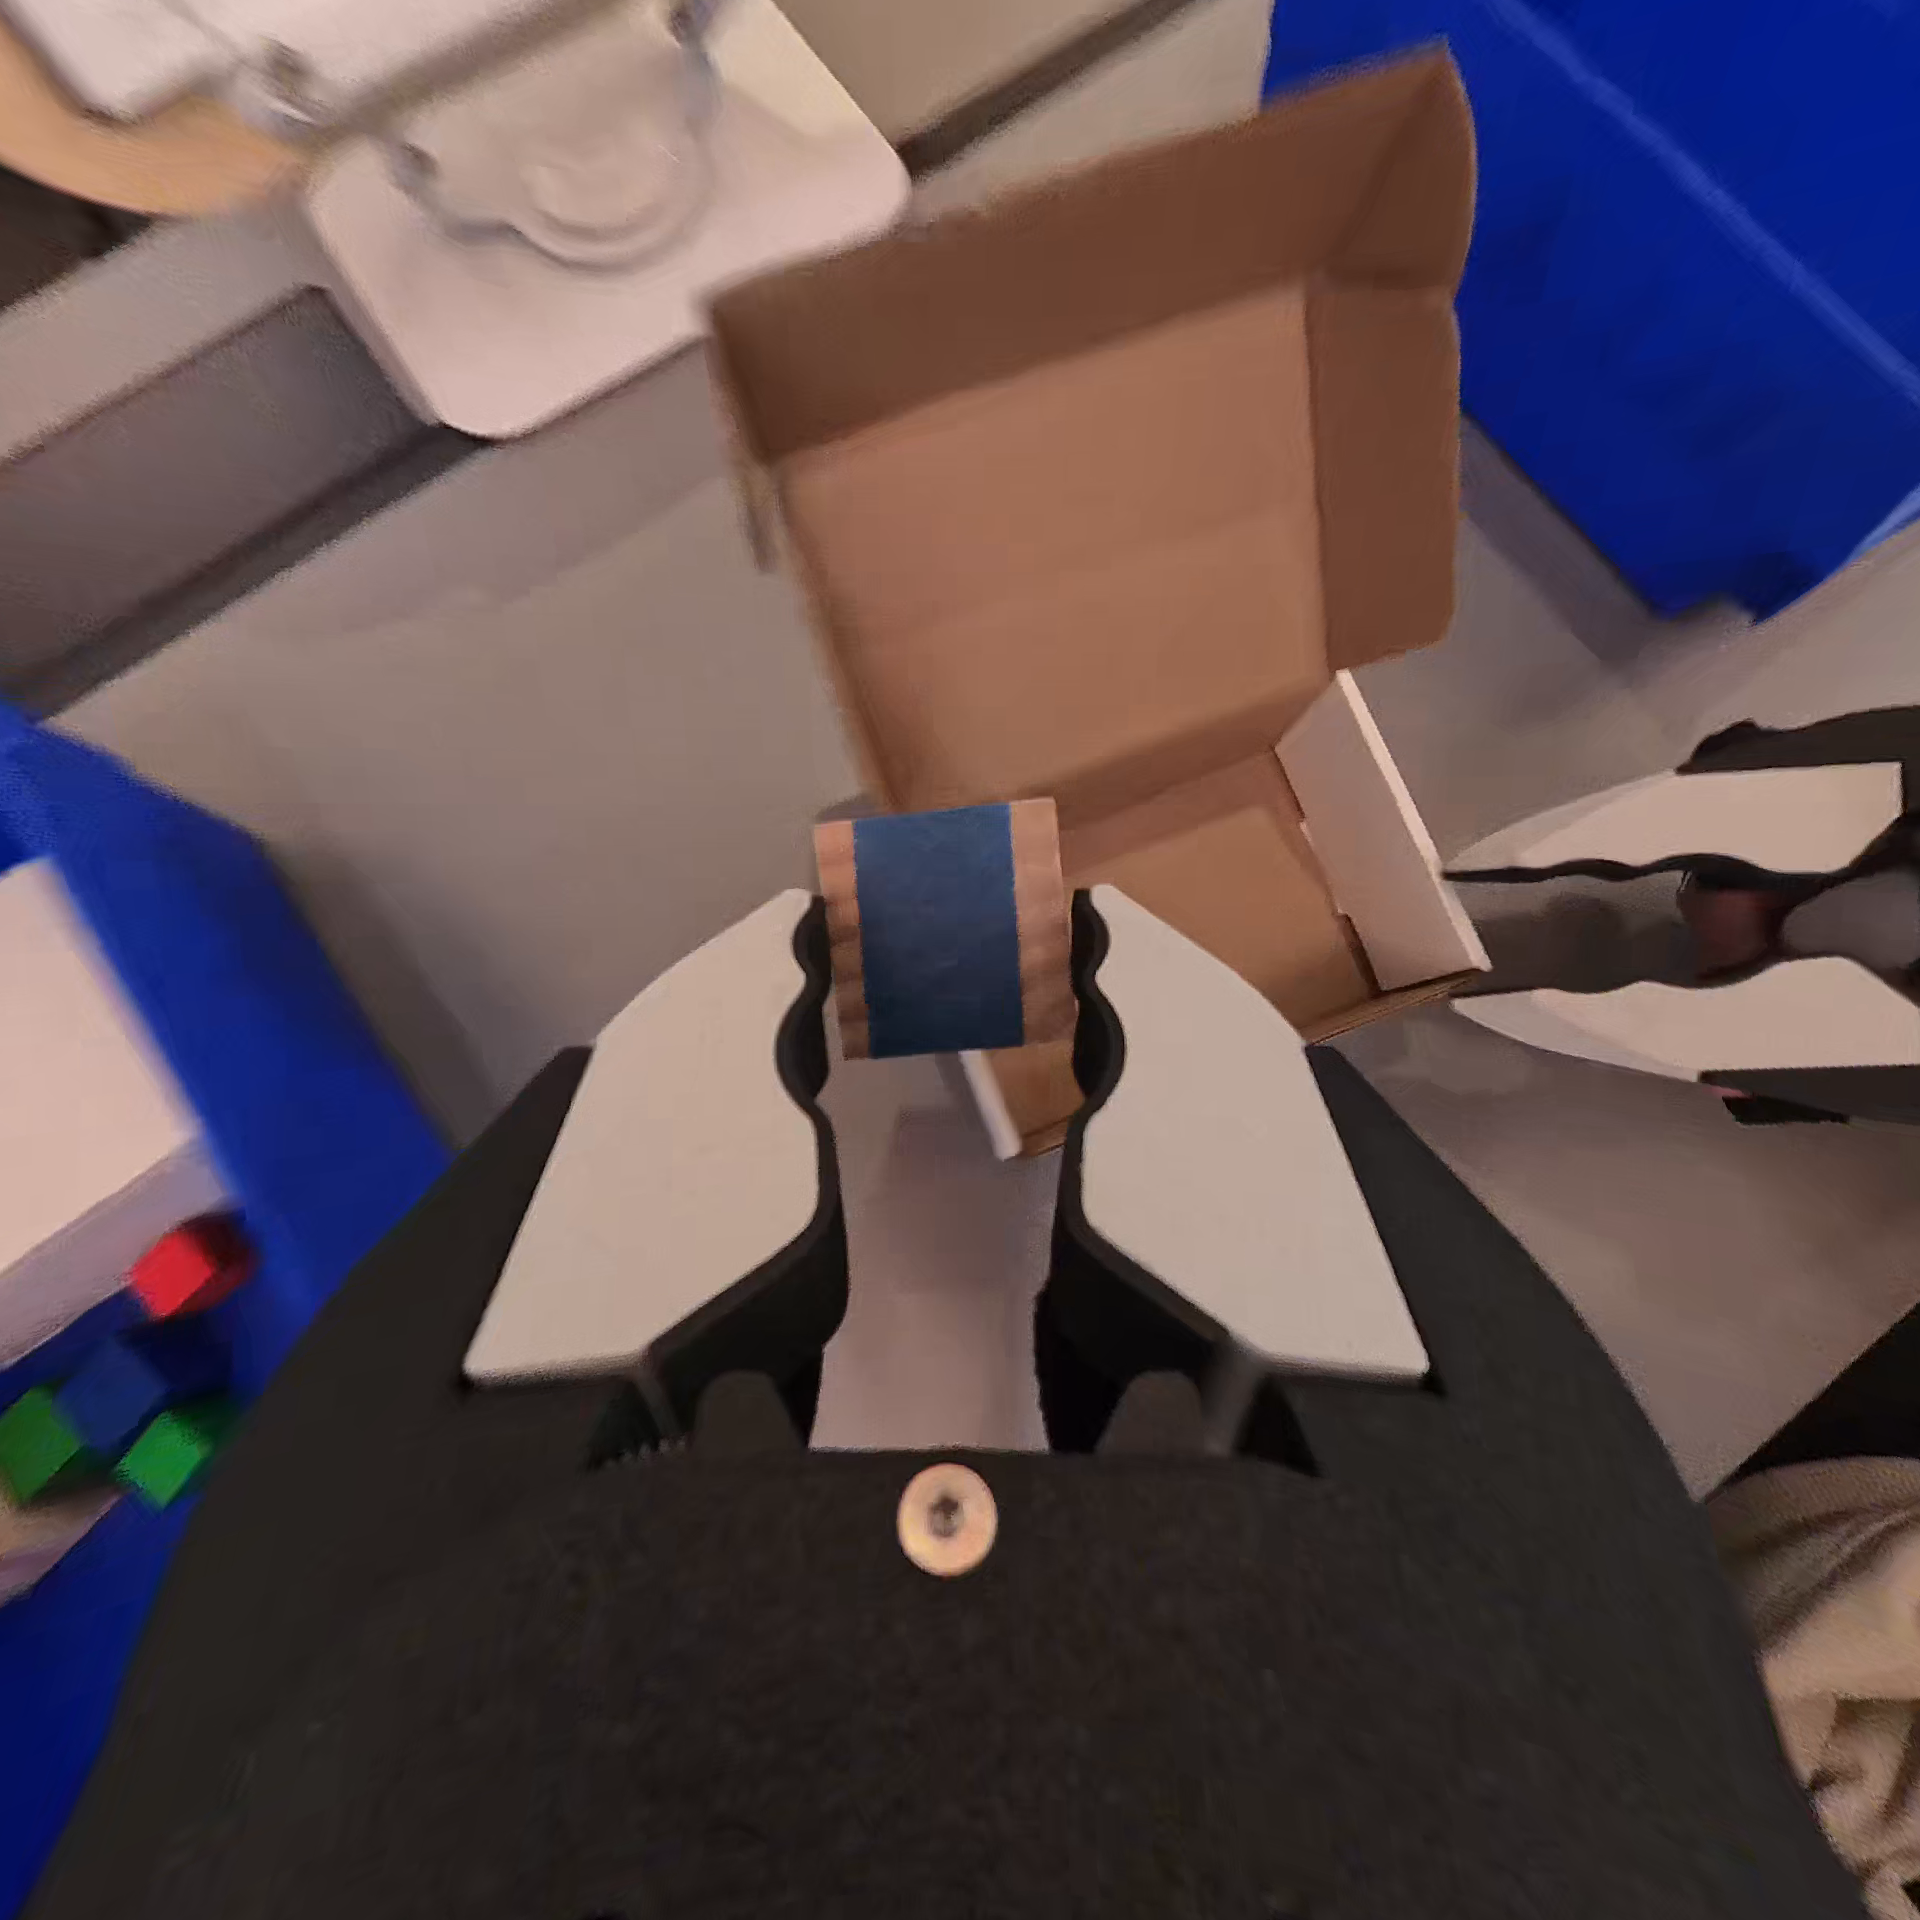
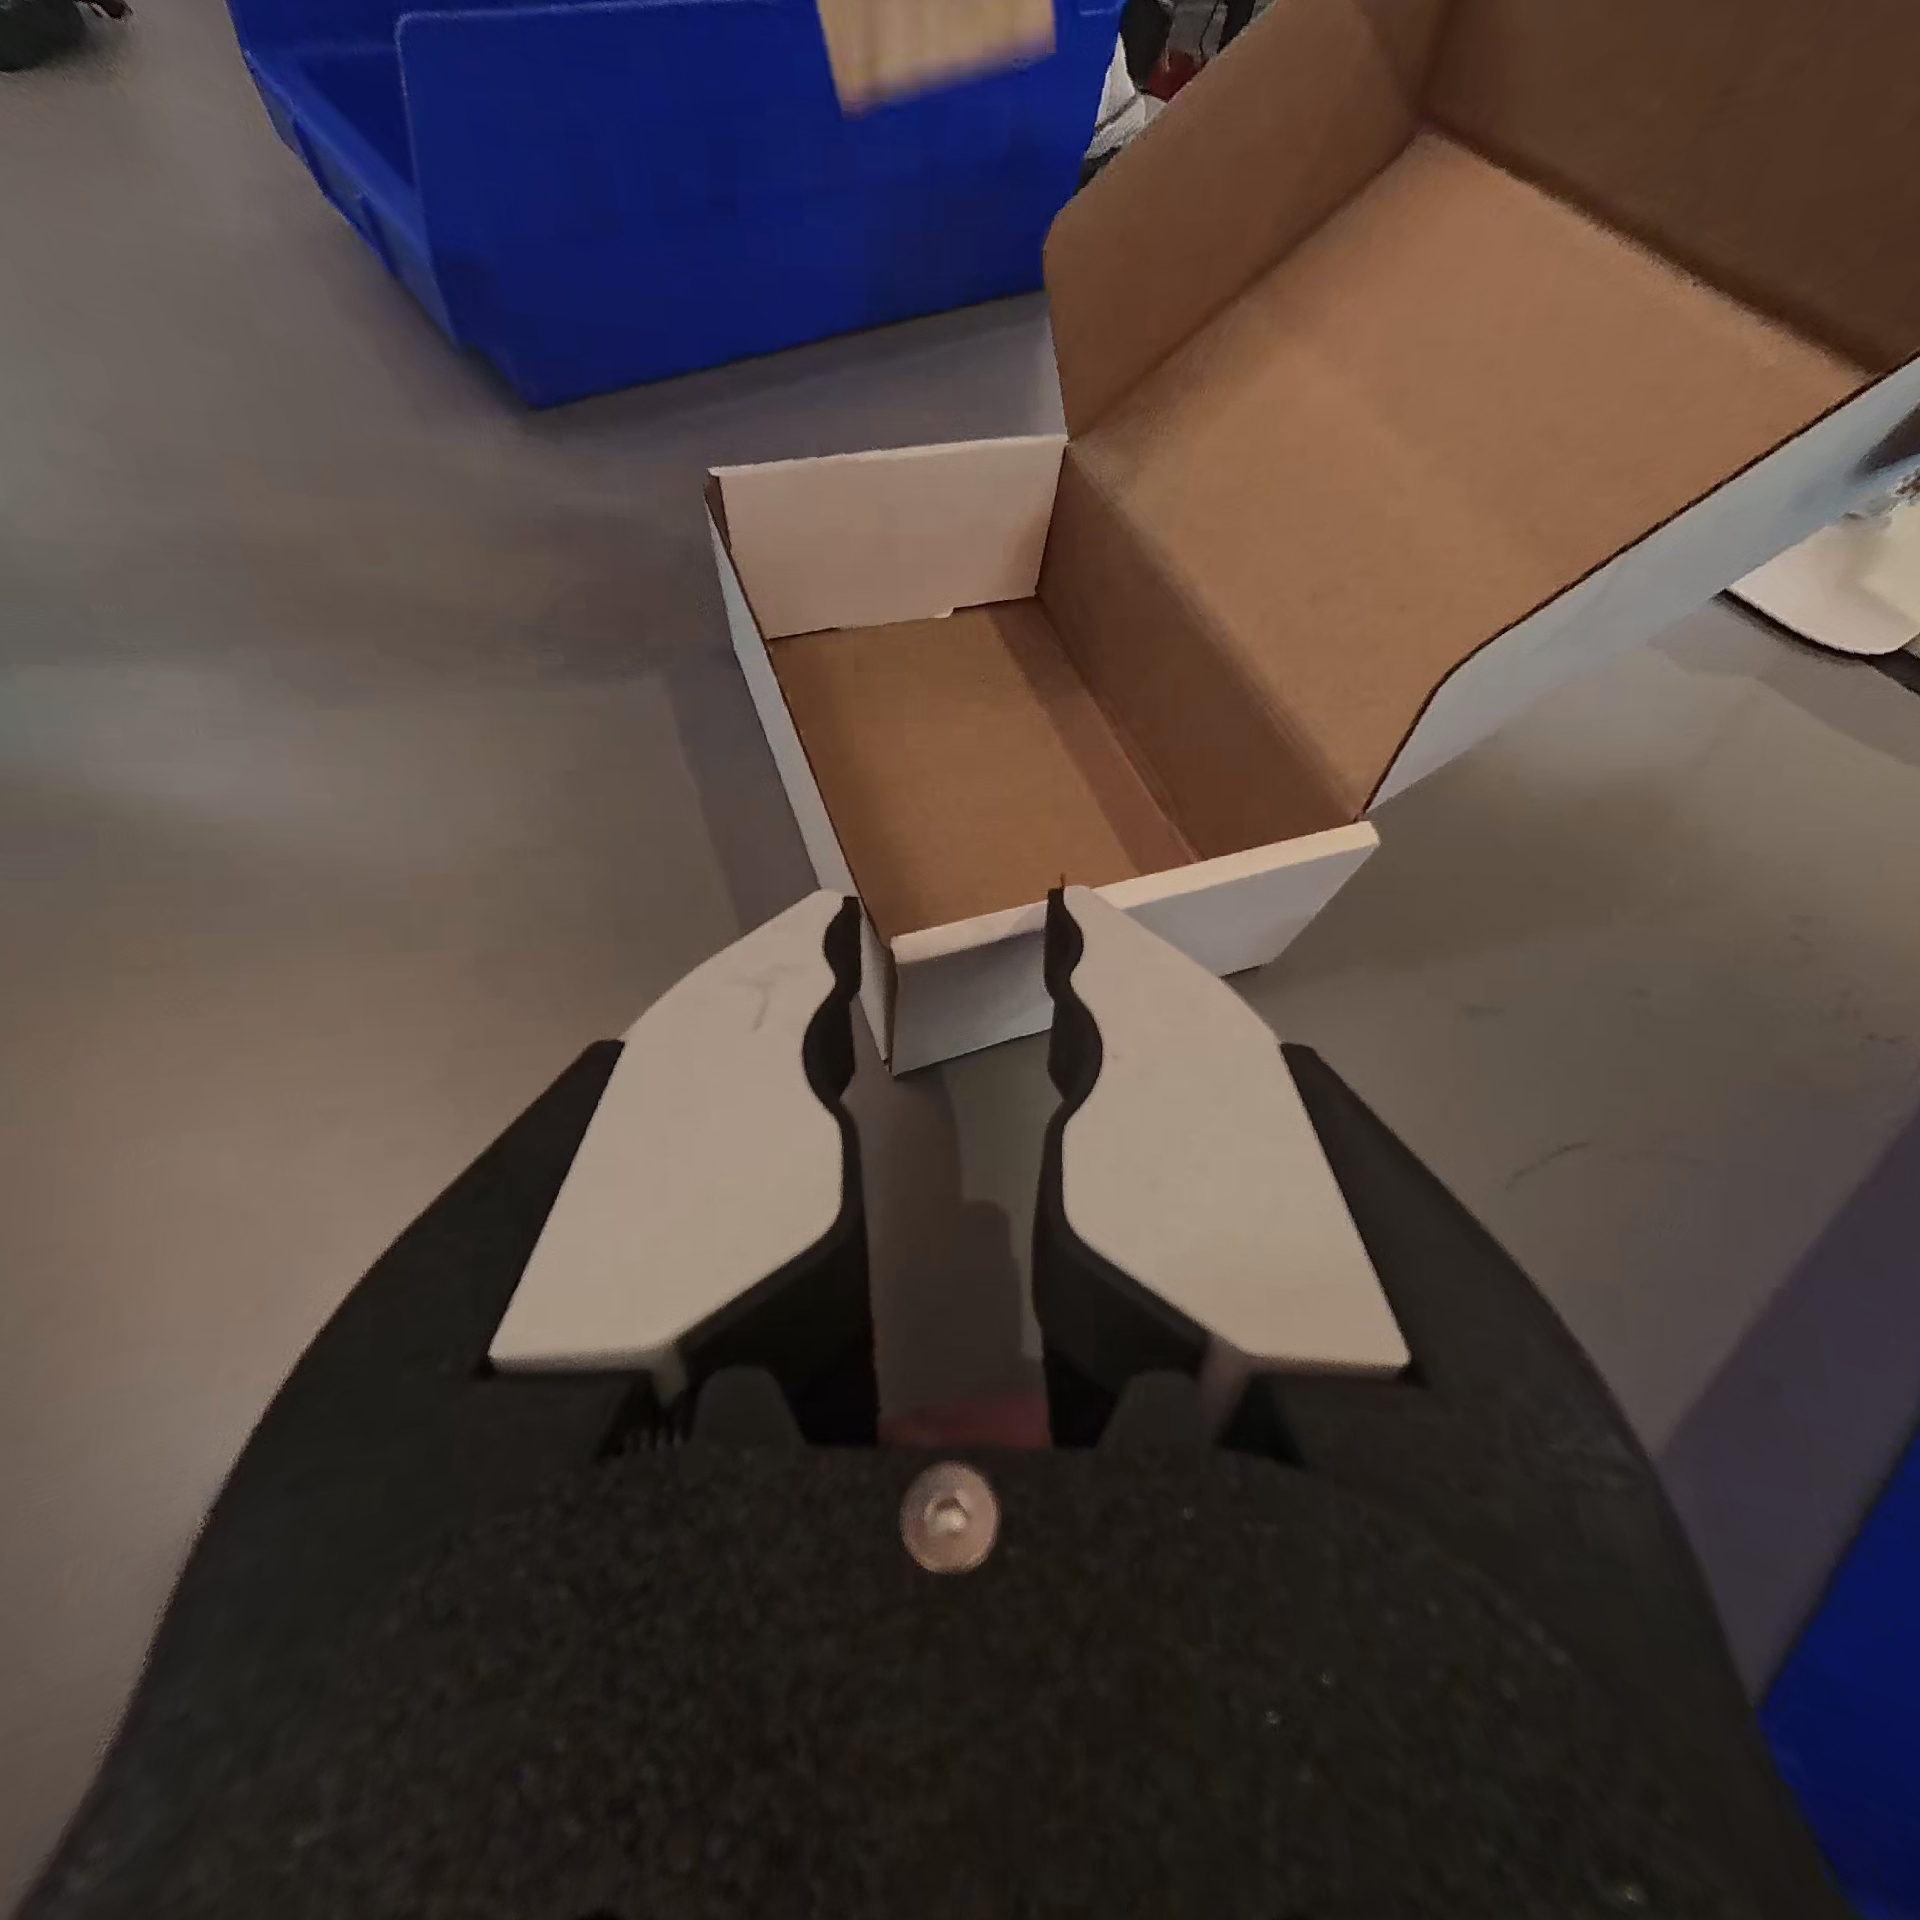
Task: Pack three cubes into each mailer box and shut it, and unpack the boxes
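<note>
the mailer box (image 2: 977, 769) lies open and empty; the left gripper (image 1: 945, 935) grips a blue cube (image 1: 940, 930), the right gripper (image 2: 956, 935) gapes narrowly, empty, so packing has barely started

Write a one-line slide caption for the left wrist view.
Left gripper carries a blue cube toward the open mailer box.
</note>
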Demonstrator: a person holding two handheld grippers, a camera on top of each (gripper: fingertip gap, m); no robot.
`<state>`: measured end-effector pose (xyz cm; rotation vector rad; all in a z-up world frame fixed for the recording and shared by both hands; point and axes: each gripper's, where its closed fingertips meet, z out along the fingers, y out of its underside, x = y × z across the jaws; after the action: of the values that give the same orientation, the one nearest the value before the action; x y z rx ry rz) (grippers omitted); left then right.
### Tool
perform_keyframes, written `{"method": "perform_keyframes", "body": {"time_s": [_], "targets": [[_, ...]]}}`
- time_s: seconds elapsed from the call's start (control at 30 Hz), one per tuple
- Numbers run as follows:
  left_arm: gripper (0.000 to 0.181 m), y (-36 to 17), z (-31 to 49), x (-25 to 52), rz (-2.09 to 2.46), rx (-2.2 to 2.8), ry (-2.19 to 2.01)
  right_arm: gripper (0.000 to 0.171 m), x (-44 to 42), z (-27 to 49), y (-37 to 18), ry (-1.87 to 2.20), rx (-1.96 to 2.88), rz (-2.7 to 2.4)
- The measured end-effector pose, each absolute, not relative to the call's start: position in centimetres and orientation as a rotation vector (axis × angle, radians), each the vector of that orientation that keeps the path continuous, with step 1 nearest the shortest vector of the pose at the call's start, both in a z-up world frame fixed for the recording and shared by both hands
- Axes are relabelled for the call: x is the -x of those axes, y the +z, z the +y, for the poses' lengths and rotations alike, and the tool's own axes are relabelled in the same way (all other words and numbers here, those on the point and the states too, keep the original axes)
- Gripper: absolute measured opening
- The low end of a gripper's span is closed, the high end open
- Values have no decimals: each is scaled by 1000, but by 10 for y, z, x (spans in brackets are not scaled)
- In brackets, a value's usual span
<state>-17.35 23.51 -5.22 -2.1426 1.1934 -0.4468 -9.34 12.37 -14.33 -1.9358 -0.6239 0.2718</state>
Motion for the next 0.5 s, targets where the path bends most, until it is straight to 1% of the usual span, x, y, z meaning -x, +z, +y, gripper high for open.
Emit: {"method": "perform_keyframes", "body": {"time_s": [0.07,0.2,0.33,0.5], "targets": [[44,-79,229,154,1249,2192,-429,34,93,124,-143,267,1937,-624],[44,-119,248,146,1210,2293,-247,34,94,125,-144,254,1934,-628],[44,-134,251,140,1166,2345,-211,35,96,125,-144,249,1929,-634],[44,-136,242,129,1225,2336,-204,34,96,125,-144,263,1935,-633]]}}
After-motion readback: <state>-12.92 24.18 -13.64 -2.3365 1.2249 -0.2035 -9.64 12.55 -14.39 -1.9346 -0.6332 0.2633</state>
